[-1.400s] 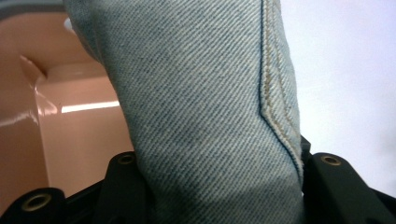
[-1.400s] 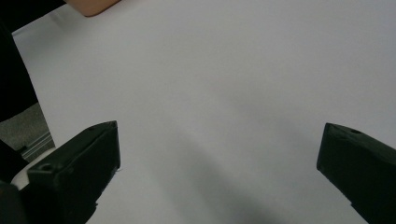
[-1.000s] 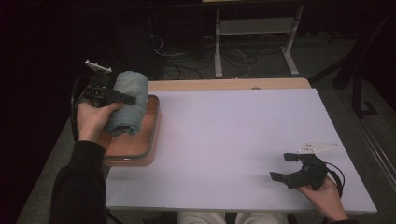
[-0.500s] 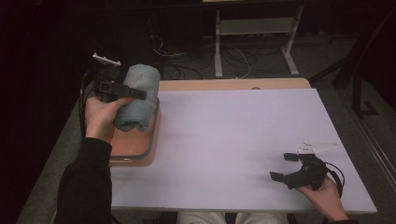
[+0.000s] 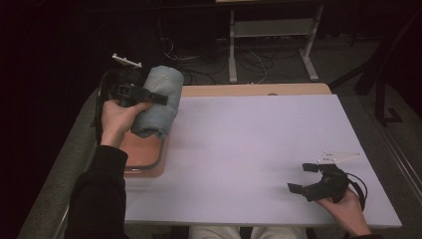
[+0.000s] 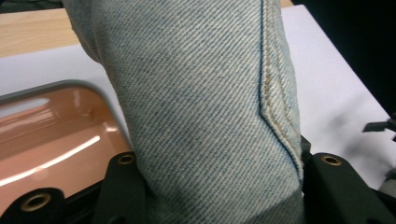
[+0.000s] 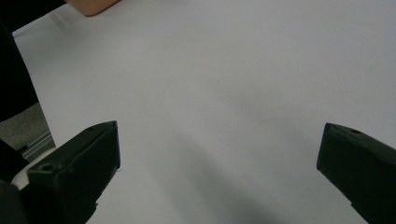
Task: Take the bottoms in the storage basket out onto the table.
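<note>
A rolled bundle of pale blue denim [image 5: 160,102] is held in the air above the orange tray [image 5: 144,155] at the table's left edge. My left gripper [image 5: 155,97] is shut on the roll, and the denim [image 6: 205,107] bulges up between its two black jaws, with the tray [image 6: 51,140] below it. My right gripper [image 5: 304,178] rests low over the white table near the front right corner, open. Between its spread jaws lies only bare table top [image 7: 219,116].
The white table top [image 5: 259,149] spreads wide between the two hands. A wooden strip [image 5: 254,90] runs along its far edge. Behind the table are cables on the floor and a metal frame [image 5: 271,30].
My left gripper has lifted the denim roll up off the tray and carried it a little to the right and farther away. The right gripper has stayed in place.
</note>
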`<state>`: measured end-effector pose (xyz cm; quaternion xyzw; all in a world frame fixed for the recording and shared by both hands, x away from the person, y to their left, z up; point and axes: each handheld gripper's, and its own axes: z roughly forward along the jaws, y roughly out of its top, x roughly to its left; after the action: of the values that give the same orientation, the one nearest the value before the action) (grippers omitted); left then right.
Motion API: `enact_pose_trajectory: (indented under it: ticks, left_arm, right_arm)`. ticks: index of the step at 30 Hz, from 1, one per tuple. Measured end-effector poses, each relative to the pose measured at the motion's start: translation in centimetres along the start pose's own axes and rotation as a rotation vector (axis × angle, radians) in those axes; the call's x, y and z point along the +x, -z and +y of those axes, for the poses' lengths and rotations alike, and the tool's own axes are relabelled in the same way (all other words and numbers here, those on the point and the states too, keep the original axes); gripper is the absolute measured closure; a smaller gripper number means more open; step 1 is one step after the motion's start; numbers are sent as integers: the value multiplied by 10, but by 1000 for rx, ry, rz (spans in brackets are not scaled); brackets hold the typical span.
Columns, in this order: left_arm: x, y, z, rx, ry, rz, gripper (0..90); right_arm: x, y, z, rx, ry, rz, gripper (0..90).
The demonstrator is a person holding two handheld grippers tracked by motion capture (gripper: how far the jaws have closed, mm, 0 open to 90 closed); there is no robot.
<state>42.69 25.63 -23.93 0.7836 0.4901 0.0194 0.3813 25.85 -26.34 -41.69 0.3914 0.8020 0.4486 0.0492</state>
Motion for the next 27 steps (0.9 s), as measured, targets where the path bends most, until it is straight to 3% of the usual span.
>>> enact_pose_trajectory:
  ticks: [18, 27]
  left_arm:
    - [-33, -24, 11, 26, -87, -62, 502]
    - [-55, -44, 10, 38, -129, -112, 502]
  right_arm:
    - [-1, 0, 0, 0, -1, -1, 0]
    - [-2, 0, 0, -1, 1, -1, 0]
